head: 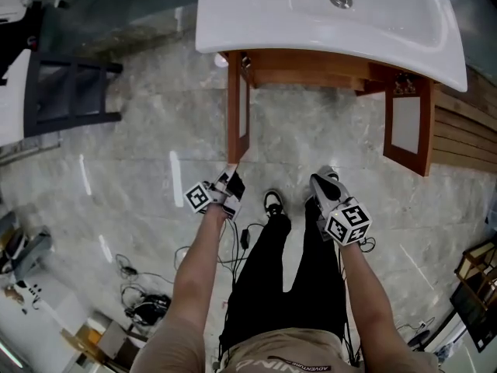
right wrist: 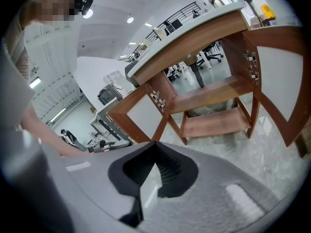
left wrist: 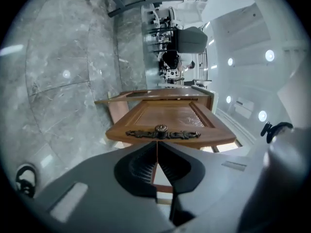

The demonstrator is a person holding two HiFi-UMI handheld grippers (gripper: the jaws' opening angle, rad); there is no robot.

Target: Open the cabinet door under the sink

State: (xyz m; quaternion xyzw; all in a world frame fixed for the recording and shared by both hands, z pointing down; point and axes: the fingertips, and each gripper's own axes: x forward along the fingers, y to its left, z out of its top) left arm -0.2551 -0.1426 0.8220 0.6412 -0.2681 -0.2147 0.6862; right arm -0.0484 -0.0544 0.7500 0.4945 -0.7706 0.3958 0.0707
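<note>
Cabinet door (left wrist: 167,115), knob (left wrist: 161,128) just above left tongs (left wrist: 157,143), tips together

Cabinet (head: 311,64) under sink (head: 373,29), left door (head: 235,111) out in front, left tool (head: 231,182) at its edge, right tool (head: 324,183) apart, rightward

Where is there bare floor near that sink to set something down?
Bare marble floor lies between the open left door and right door, below the sink. Crowded: the cables lower left.

Clutter off to your left.
A black chair (head: 70,95) stands well left of your left gripper (head: 232,174); tangled cables (head: 147,308) lie on the floor (head: 140,169) behind it, nearer you.
</note>
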